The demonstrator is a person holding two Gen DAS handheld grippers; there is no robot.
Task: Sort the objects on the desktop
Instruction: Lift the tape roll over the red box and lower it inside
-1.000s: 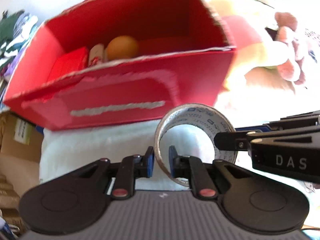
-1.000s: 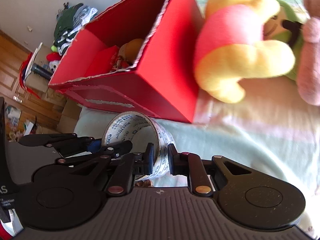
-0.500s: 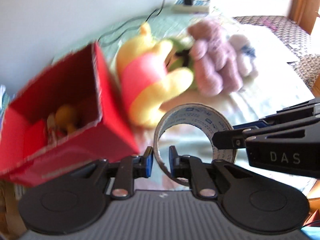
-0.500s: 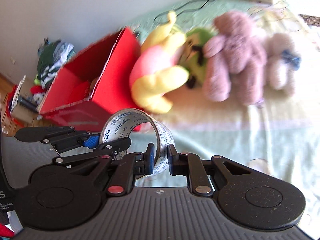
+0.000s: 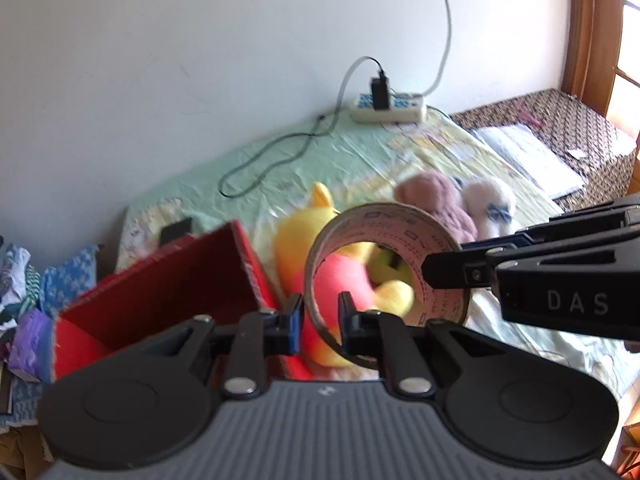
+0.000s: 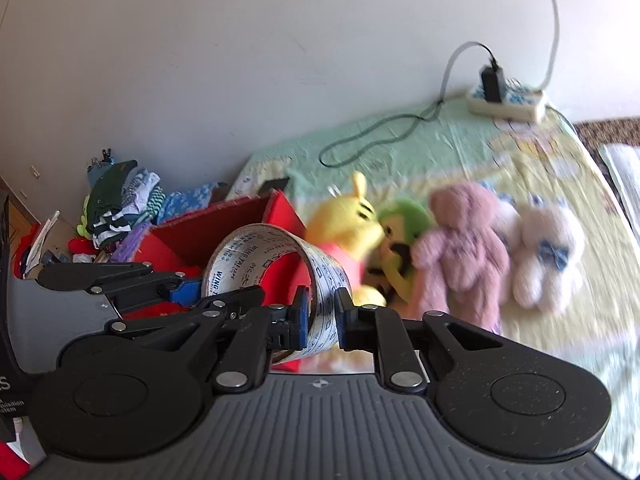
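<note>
Both grippers hold one roll of printed packing tape (image 5: 384,240) in the air above the bed. My left gripper (image 5: 319,322) is shut on the roll's left wall. My right gripper (image 6: 320,318) is shut on the opposite wall of the tape roll (image 6: 260,256); its black fingers (image 5: 460,270) reach in from the right in the left wrist view. The open red cardboard box (image 5: 160,296) stands low to the left, also in the right wrist view (image 6: 224,228). Its contents are hidden from here.
A yellow plush bear (image 6: 344,216), a green plush (image 6: 404,216), a pink bear (image 6: 460,248) and a white bear (image 6: 544,252) lie in a row on the green sheet. A power strip (image 5: 388,108) with cable lies by the wall. Clothes (image 6: 120,200) are piled at the left.
Both grippers, still holding the tape roll, have risen and pulled back from the red box. The view now takes in the plush toys, the wall and the power strip.
</note>
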